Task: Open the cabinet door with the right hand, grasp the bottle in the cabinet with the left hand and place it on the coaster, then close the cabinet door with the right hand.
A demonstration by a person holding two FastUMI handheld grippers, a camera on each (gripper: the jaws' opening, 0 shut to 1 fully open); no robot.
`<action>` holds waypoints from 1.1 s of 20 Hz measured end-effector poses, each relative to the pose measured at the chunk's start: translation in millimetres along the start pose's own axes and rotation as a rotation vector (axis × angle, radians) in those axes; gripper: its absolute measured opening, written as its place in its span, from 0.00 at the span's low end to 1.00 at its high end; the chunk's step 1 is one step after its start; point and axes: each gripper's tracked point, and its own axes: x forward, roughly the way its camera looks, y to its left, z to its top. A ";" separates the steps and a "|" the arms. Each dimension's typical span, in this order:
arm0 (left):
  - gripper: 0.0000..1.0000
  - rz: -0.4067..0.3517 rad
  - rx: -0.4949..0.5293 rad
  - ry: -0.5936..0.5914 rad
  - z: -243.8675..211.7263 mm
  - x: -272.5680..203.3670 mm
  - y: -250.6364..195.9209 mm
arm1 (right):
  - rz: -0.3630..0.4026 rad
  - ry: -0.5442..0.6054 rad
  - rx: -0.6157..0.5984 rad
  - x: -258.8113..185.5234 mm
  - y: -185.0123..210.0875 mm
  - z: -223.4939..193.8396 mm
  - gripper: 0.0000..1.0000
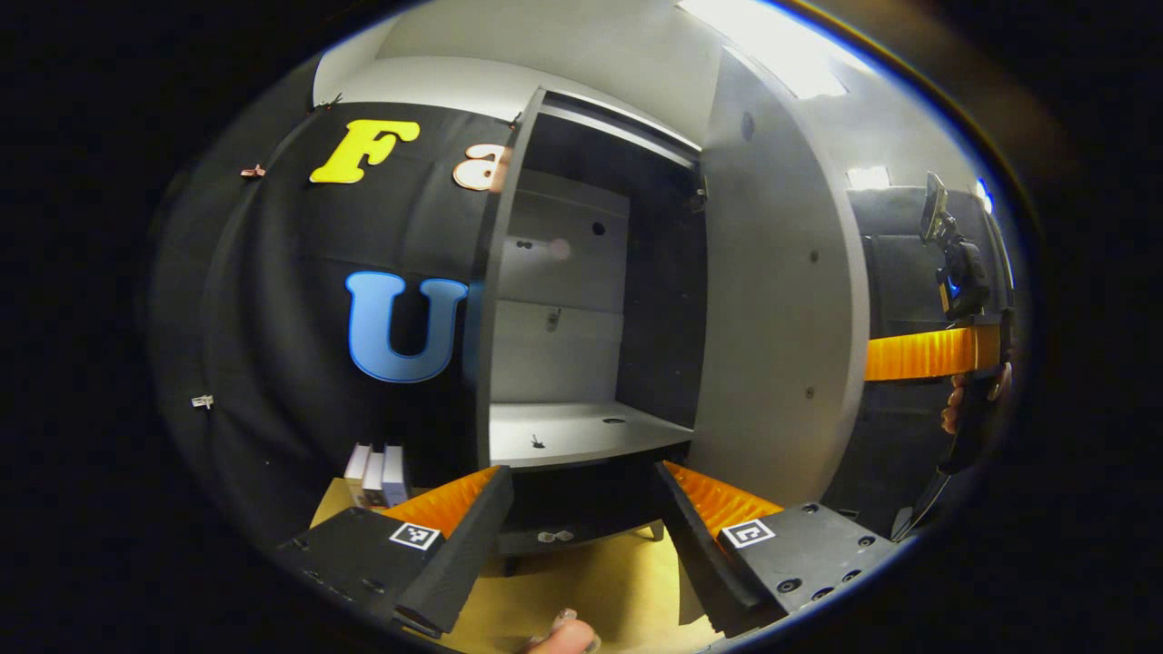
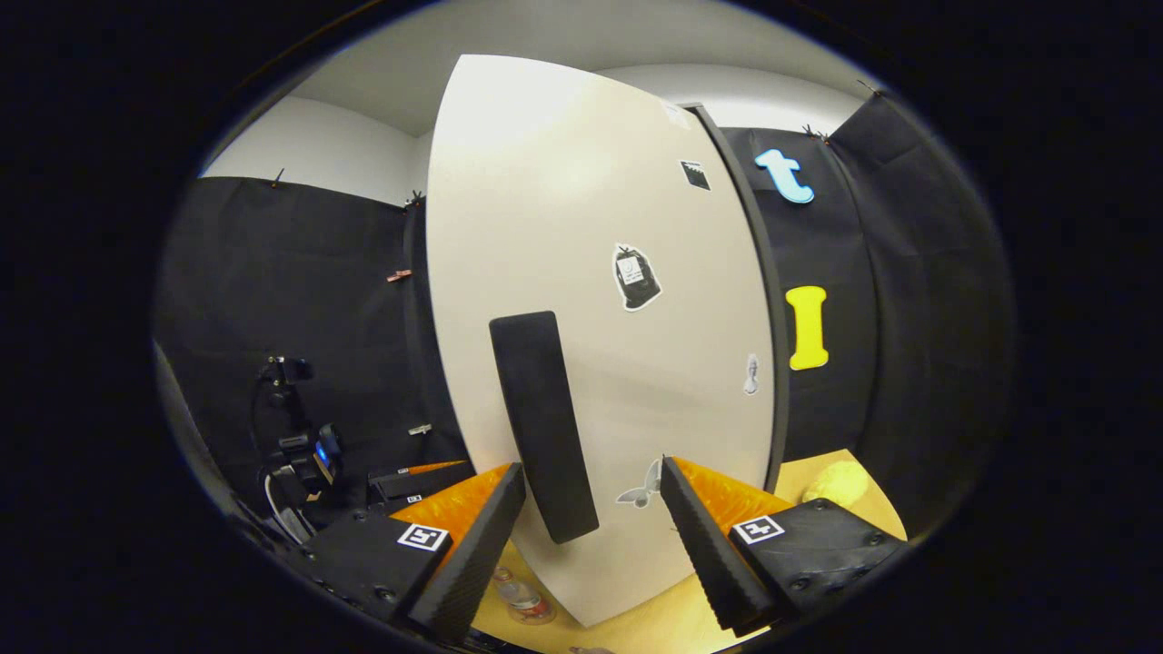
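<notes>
Left gripper view: left gripper fingers spread apart, nothing between them, aimed at the open cabinet. The shelf inside is bare apart from small specks. Cabinet door is swung out to the right of the opening, inner face toward the camera. Past its outer edge sits the right gripper, an orange finger reaching toward the door edge with a hand behind it. Small white boxes stand on the wooden worktop near its far left edge, against the booth wall. A blurry rounded object at the bottom edge, between the fingers, may be the bottle top; cannot tell. Right gripper view: right gripper fingers apart, straddling the black handle without touching it; the door's pale outer face carries a few stickers. Bottle lies low on the worktop beside the door's bottom corner, just by the left finger. A yellowish round thing sits on the worktop's right side, possibly the coaster.
</notes>
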 end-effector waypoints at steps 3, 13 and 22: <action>0.95 0.025 -0.007 -0.008 4.8 -10.0 12.6 | -0.006 0.004 -0.032 0.8 -5.7 -2.9 1.00; 0.92 0.129 -0.003 -0.007 23.1 -8.1 8.2 | -0.106 -0.100 -0.104 25.2 -58.2 -3.2 0.98; 0.93 0.151 0.012 -0.041 50.3 -4.9 -26.4 | -0.109 -0.191 -0.117 40.2 -95.2 27.2 0.98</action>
